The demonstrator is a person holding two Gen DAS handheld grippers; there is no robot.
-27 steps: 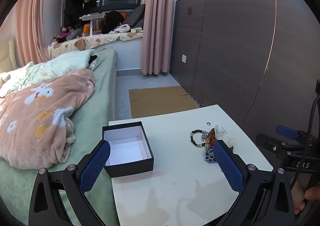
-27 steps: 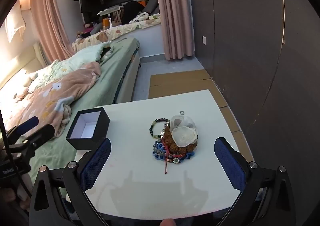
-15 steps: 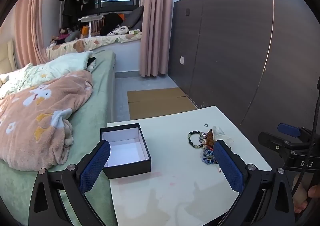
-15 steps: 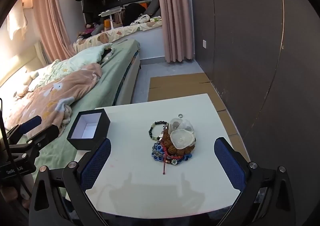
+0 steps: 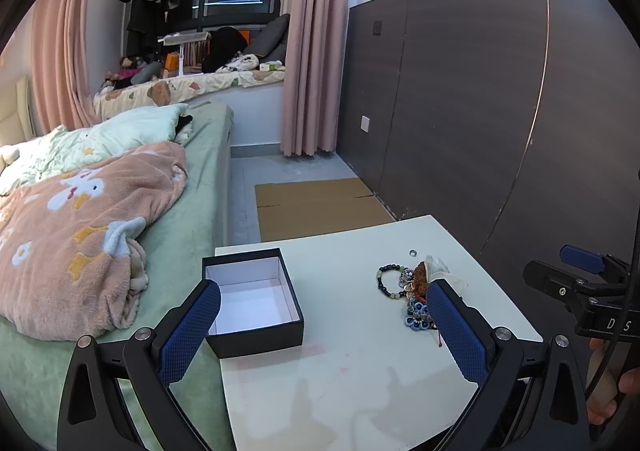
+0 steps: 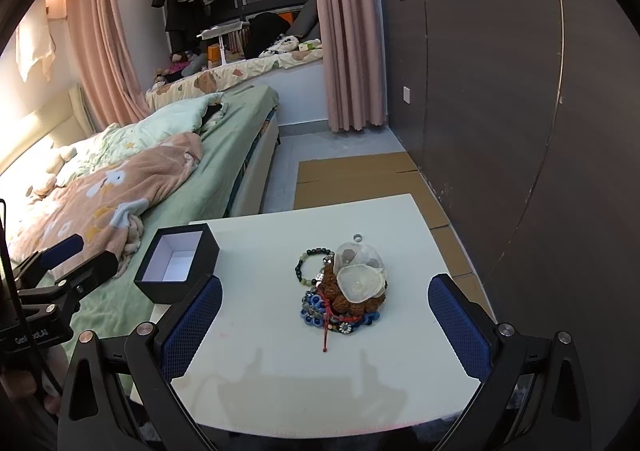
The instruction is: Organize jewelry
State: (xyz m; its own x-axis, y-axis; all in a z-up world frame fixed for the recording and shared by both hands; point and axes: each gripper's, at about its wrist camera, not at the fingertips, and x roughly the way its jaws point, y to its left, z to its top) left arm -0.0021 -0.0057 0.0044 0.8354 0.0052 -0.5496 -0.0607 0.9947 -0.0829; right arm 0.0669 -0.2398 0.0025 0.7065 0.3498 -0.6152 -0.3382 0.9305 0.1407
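A pile of jewelry lies on the white table: a dark bead bracelet, brown beads, blue ornaments, a red cord and small clear pouches. A small ring lies just behind it. An open black box with a white inside stands at the table's left edge. The pile and box also show in the left wrist view. My right gripper is open and empty, in front of the pile. My left gripper is open and empty, between box and pile.
A bed with a pink blanket runs along the table's left side. A dark panelled wall stands at the right. Flat cardboard lies on the floor beyond the table.
Both grippers have drawn back slightly from the table, so box and jewelry look a little farther away. Nothing on the table moved. Both stay open.
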